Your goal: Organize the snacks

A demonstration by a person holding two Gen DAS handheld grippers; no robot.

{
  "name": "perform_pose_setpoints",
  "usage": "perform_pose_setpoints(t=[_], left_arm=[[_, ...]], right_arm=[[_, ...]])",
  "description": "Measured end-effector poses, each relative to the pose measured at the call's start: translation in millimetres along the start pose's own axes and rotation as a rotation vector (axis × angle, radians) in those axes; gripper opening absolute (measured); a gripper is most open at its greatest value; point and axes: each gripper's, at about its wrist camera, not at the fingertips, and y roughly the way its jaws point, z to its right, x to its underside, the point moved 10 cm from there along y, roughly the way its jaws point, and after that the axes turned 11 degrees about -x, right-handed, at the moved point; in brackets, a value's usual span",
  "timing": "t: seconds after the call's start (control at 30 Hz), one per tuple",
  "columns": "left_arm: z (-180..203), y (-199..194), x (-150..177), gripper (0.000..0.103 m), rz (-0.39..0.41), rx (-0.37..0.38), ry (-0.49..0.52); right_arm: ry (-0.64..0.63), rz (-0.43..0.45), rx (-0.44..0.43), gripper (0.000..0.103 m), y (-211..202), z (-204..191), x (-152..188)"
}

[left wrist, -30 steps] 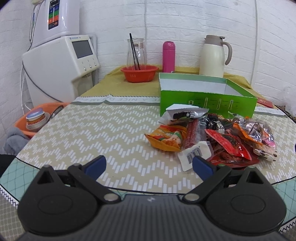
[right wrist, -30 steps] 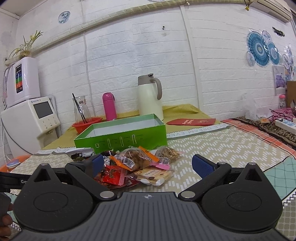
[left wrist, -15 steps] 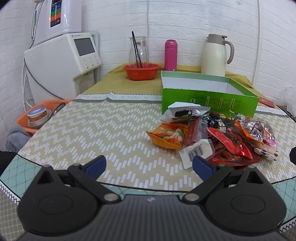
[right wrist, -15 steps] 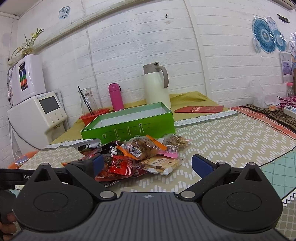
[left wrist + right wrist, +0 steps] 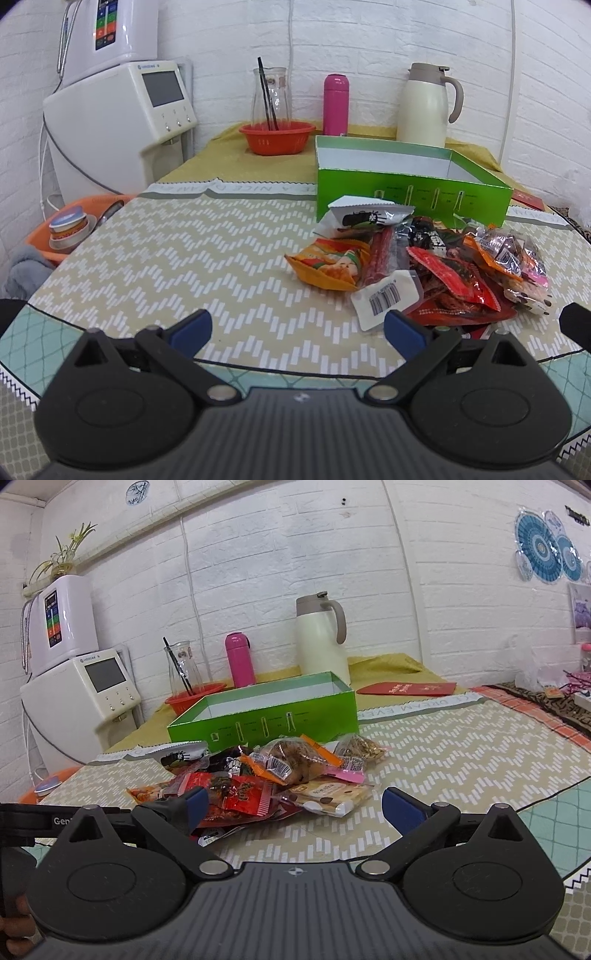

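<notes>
Snack packets (image 5: 417,258) are heaped near the worktop (image 5: 184,258) centre, just in front of the open green box (image 5: 406,177), presumably their destination. The left gripper (image 5: 295,326) and right gripper (image 5: 293,805) are held wide open and empty at the near edge. Compared with a second earlier, both views are drawn closer to the heap.

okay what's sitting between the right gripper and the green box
The snack pile, lying on the tablecloth just in front of the green box. The right wrist view shows it, with the open right gripper at the pile's near edge.
</notes>
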Motion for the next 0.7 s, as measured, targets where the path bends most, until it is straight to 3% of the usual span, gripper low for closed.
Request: perform_pose_setpoints(t=[0.1,0.3,0.5,0.7], left_arm=[[0,-1,1,0.097,-0.001,0.002,0.001],[0,-1,3,0.097,-0.005,0.004,-0.004],[-1,-2,4,0.097,-0.011,0.004,-0.005],[-2,-4,3,0.097,-0.011,0.022,0.012]], right_arm=[[0.036,-0.011,-0.032,0.103,1,0,3],[0.042,0.024,0.025,0.103,-6,4,0],[0.052,0.018,0.027,0.103,-7,7,2],[-0.056,0.015,0.023,0.103,-22,6,-17]])
